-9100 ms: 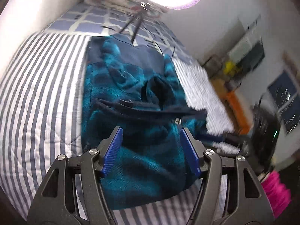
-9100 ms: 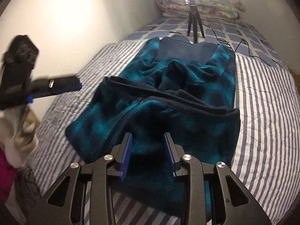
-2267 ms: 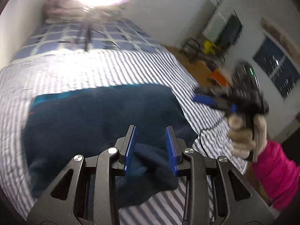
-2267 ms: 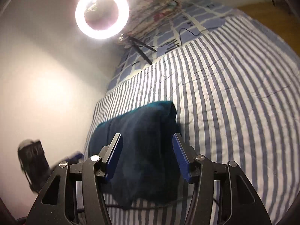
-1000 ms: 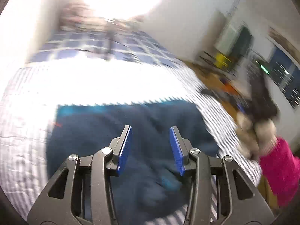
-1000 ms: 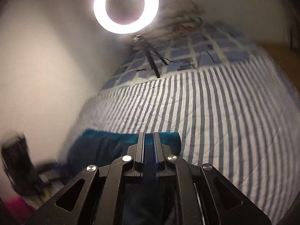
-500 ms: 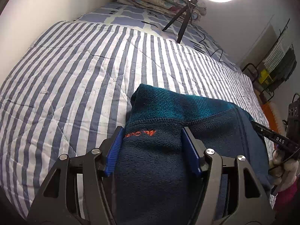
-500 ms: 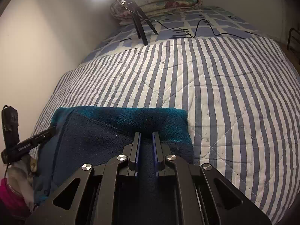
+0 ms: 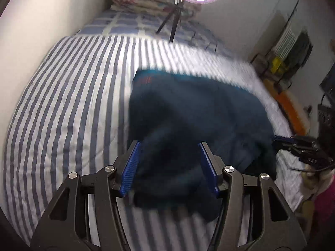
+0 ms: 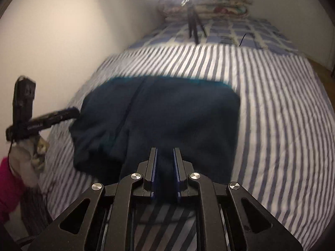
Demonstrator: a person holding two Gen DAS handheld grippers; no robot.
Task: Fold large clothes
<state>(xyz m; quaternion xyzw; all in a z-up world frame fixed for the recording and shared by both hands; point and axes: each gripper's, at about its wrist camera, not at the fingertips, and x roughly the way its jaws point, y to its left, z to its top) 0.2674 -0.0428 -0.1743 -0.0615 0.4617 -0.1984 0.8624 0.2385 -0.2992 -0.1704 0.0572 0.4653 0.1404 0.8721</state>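
Both grippers have drawn back; left gripper (image 9: 169, 167) jaws spread, right gripper (image 10: 165, 174) jaws parting around blurred garment (image 10: 178, 121).

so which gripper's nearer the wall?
Left. The left gripper, jaws just closing a little around the fleece, is at its edge by the wall. The right gripper, jaws just easing open with fleece between, is at its near edge, farther out.

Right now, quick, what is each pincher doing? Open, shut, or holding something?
Left gripper: open, jaws just eased in slightly, dark blue fleece garment between the pads, not pinched.
Right gripper: jaws just parting, fleece between them; whether they grip it cannot be told.
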